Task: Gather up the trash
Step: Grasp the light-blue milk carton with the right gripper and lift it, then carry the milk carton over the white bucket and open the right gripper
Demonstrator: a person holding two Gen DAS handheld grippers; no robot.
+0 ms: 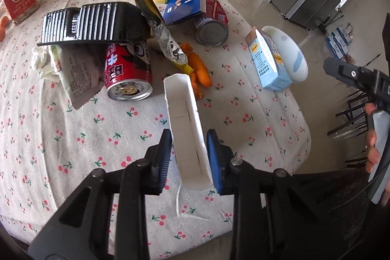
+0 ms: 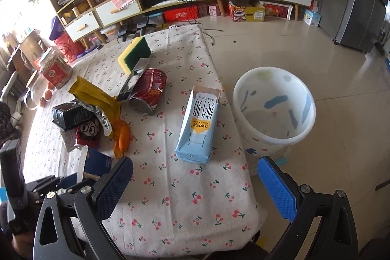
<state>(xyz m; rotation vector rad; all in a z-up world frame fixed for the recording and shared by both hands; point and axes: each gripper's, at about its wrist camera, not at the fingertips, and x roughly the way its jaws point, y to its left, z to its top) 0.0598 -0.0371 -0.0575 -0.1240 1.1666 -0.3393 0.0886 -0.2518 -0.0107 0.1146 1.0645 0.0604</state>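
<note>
While the left tool (image 1: pixel 189 157) is clenched on the white carton (image 1: pixel 189 128), the left wrist view shows its 2 blue pads pressing the carton's long side walls, open end pointing away. The carton is lifted clear of the cherry-print surface (image 1: pixel 73 138). Judgement: the step in hand is carrying this piece to the bin. To do it well, keep the squeeze light, since thin card walls will probably buckle and slip; move right, over the surface edge, and release only once the carton is above the bin mouth. This view shows only a sliver of the white bin (image 1: pixel 292 52), behind the light-blue milk carton (image 1: pixel 268 60), so the mouth cannot be judged here. It does show the remaining heap: red can (image 1: pixel 128 70), black ribbed tray (image 1: pixel 92 23), orange peel (image 1: pixel 199 70), second can (image 1: pixel 212 28).

Right wrist view: the right tool (image 2: pixel 195 187) is released, jaws wide apart and holding nothing, hovering over the near edge of the surface (image 2: pixel 170 199). This view gives what the other lacks: the bin (image 2: pixel 273 109) stands on the floor just beside the surface's right edge, mouth fully exposed, apparently near empty. The milk carton (image 2: pixel 198 126) lies flat near that edge. The held carton is barely visible at lower left.
</note>
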